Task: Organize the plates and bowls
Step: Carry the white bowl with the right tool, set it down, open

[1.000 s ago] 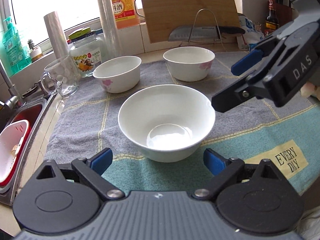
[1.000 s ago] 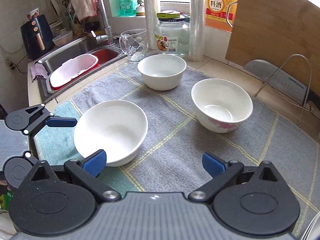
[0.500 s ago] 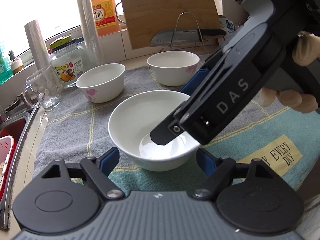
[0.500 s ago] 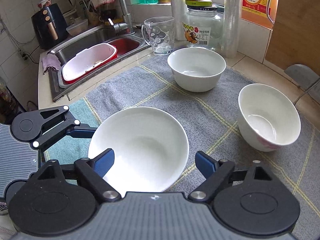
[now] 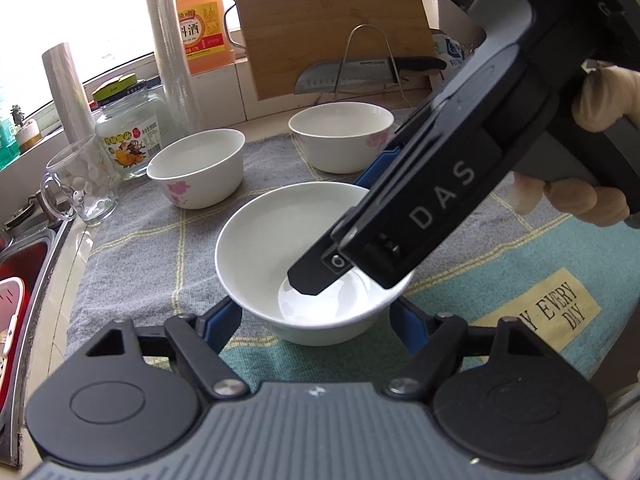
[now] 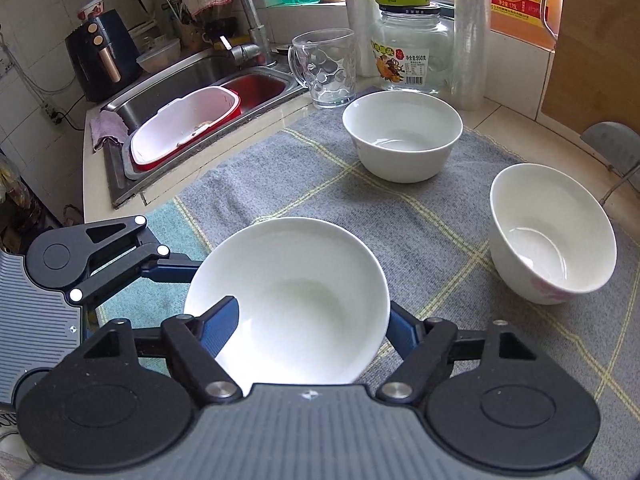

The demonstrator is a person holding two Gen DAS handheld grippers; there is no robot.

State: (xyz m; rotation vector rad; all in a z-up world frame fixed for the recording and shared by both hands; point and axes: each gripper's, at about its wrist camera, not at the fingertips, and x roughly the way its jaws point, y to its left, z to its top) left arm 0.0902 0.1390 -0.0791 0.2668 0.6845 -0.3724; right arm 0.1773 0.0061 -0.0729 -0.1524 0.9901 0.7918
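Note:
A plain white bowl [image 5: 272, 248] sits on the grey and teal towel [image 5: 152, 248] in front of both grippers; it also shows in the right wrist view [image 6: 296, 300]. My left gripper [image 5: 314, 322] is open, its fingers on either side of the bowl's near wall. My right gripper [image 6: 312, 330] is open and straddles the bowl's rim, one finger [image 5: 316, 276] inside the bowl, the other outside. Two white bowls with pink flowers stand farther back, the left bowl [image 5: 198, 166] [image 6: 402, 134] and the right bowl [image 5: 340, 136] [image 6: 552, 232].
A glass mug [image 5: 80, 184], a jar [image 5: 128, 136] and two plastic rolls stand at the back left. A sink with a red-and-white basin [image 6: 184, 128] lies left. A cutting board [image 5: 328, 20] and a knife on a wire stand are behind.
My right gripper has swung in from the right and come down over the plain bowl, one finger now inside it. My left gripper has closed in on the bowl's near side.

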